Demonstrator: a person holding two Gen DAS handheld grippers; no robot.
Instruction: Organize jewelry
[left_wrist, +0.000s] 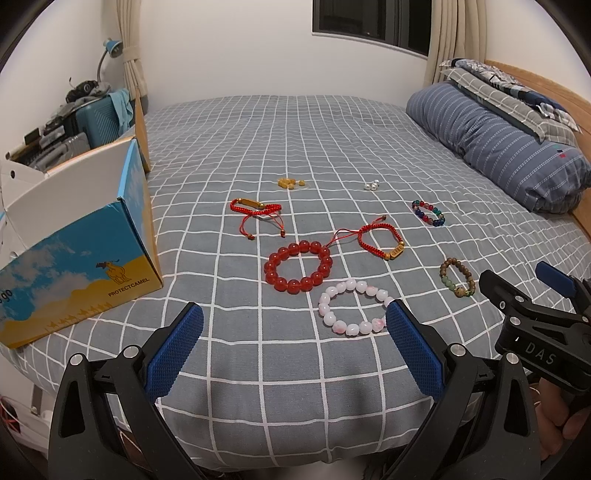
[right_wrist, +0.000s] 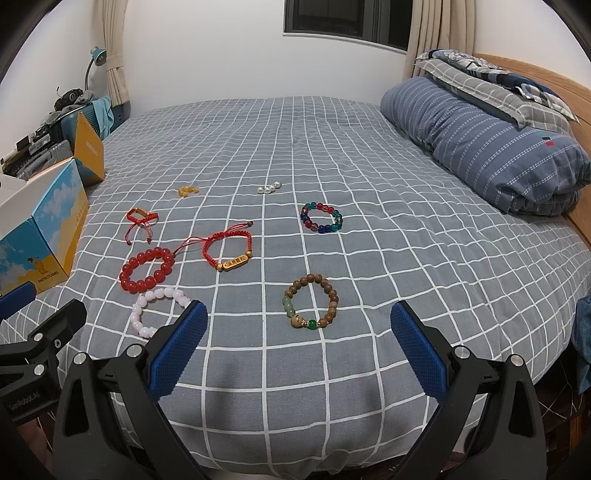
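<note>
Several bracelets lie on the grey checked bedsheet (left_wrist: 295, 129). A red bead bracelet (left_wrist: 298, 266) (right_wrist: 147, 268), a pink-white bead bracelet (left_wrist: 352, 307) (right_wrist: 155, 312), a brown wooden bead bracelet (left_wrist: 457, 277) (right_wrist: 311, 301), a multicolour glass bead bracelet (left_wrist: 428, 213) (right_wrist: 322, 217) and two red cord bracelets (left_wrist: 256, 208) (left_wrist: 380, 242) lie apart. Yellow beads (left_wrist: 290, 182) and silver beads (left_wrist: 372, 185) lie farther back. My left gripper (left_wrist: 293, 325) is open and empty, just short of the pink-white bracelet. My right gripper (right_wrist: 299, 325) is open and empty, just short of the wooden bracelet.
An open blue-and-yellow cardboard box (left_wrist: 85, 251) (right_wrist: 40, 236) stands on the bed's left edge. A rolled striped duvet (left_wrist: 498, 144) and pillows lie at the right by the wooden headboard (right_wrist: 546, 77). A suitcase (left_wrist: 99, 118) and clutter stand beyond the left edge.
</note>
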